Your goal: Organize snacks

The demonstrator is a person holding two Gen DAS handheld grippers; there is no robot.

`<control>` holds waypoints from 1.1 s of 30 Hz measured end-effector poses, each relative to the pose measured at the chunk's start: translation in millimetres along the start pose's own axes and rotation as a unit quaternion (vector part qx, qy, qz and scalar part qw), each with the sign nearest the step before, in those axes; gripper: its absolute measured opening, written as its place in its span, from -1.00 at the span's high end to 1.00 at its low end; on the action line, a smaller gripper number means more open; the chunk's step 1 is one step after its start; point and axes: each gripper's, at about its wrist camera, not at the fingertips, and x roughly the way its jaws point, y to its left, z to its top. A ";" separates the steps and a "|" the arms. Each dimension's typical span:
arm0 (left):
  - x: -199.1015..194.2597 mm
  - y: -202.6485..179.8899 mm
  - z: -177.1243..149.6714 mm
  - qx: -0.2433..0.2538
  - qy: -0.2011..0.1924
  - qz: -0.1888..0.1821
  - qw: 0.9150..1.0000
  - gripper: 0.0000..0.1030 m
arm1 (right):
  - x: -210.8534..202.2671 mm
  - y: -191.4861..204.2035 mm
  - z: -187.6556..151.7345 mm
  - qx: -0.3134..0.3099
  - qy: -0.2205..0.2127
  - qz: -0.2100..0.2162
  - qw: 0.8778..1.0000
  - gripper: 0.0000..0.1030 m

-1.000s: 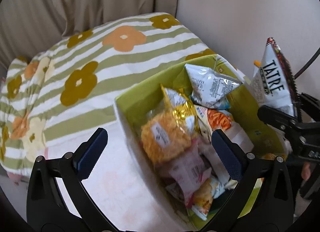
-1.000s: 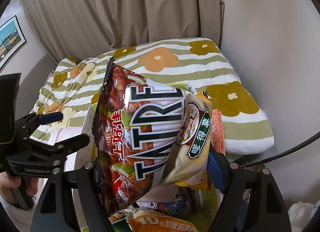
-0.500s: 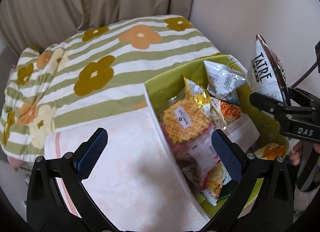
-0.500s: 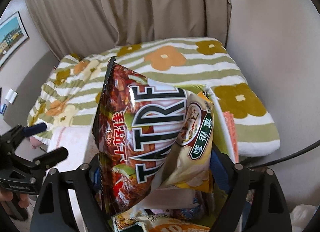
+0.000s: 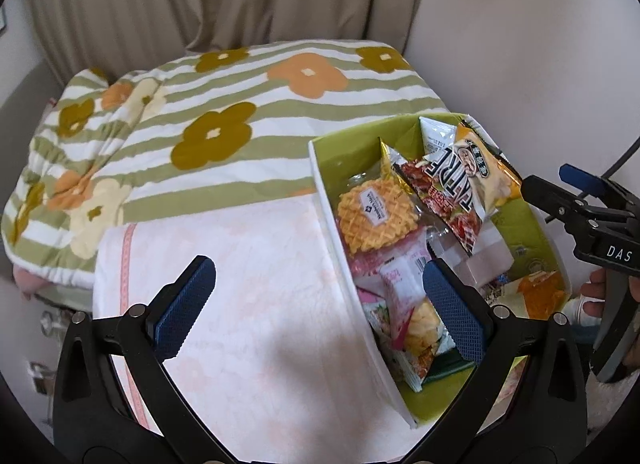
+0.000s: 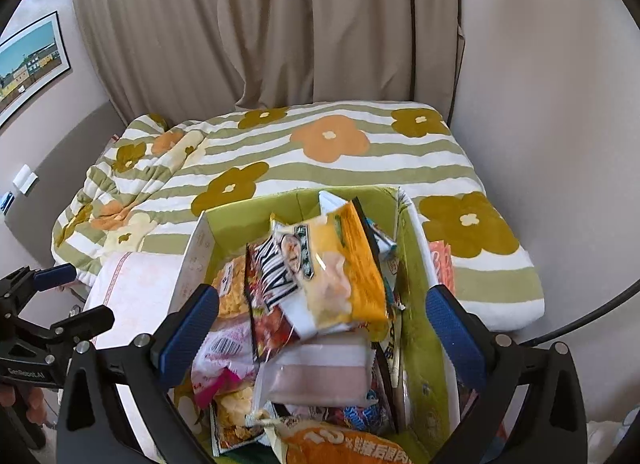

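Observation:
A green-lined box (image 5: 352,143) (image 6: 236,219) on the bed holds several snack packs. A red "TATRE" bag (image 5: 448,191) (image 6: 272,296) and a yellow snack bag (image 5: 480,171) (image 6: 340,268) lie on top of the pile, free of any gripper. A waffle pack (image 5: 376,219) lies beside them. My right gripper (image 6: 324,324) is open above the box and empty; it also shows in the left wrist view (image 5: 576,199). My left gripper (image 5: 316,304) is open and empty over the pink towel (image 5: 240,284), left of the box.
A flower-patterned striped blanket (image 5: 240,103) covers the bed beyond the box. Beige curtains (image 6: 280,23) hang behind it and a wall (image 6: 560,103) stands close on the right. A picture (image 6: 28,59) hangs at left.
My right gripper has opened and let go of the red and yellow bags, which now lie in the box. My left gripper has drawn back to the left, over the towel.

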 end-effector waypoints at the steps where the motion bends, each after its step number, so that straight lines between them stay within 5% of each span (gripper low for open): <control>1: -4.4 -0.2 -2.4 -0.002 -0.003 0.003 1.000 -1.00 | -3.9 0.3 -2.1 -0.001 -0.003 0.004 1.000 -0.99; 9: -77.7 8.9 -21.8 -0.021 -0.068 0.039 0.997 -1.00 | -55.7 27.1 -6.6 -0.019 -0.055 0.009 0.998 -0.99; 16: -160.9 29.0 -48.4 -0.036 -0.165 0.089 0.982 -1.00 | -127.9 68.9 -26.4 -0.024 -0.120 -0.018 0.992 -0.99; 33: -219.6 62.4 -124.3 -0.037 -0.208 0.063 0.975 -1.00 | -187.9 126.5 -93.2 -0.009 -0.155 -0.052 0.986 -0.99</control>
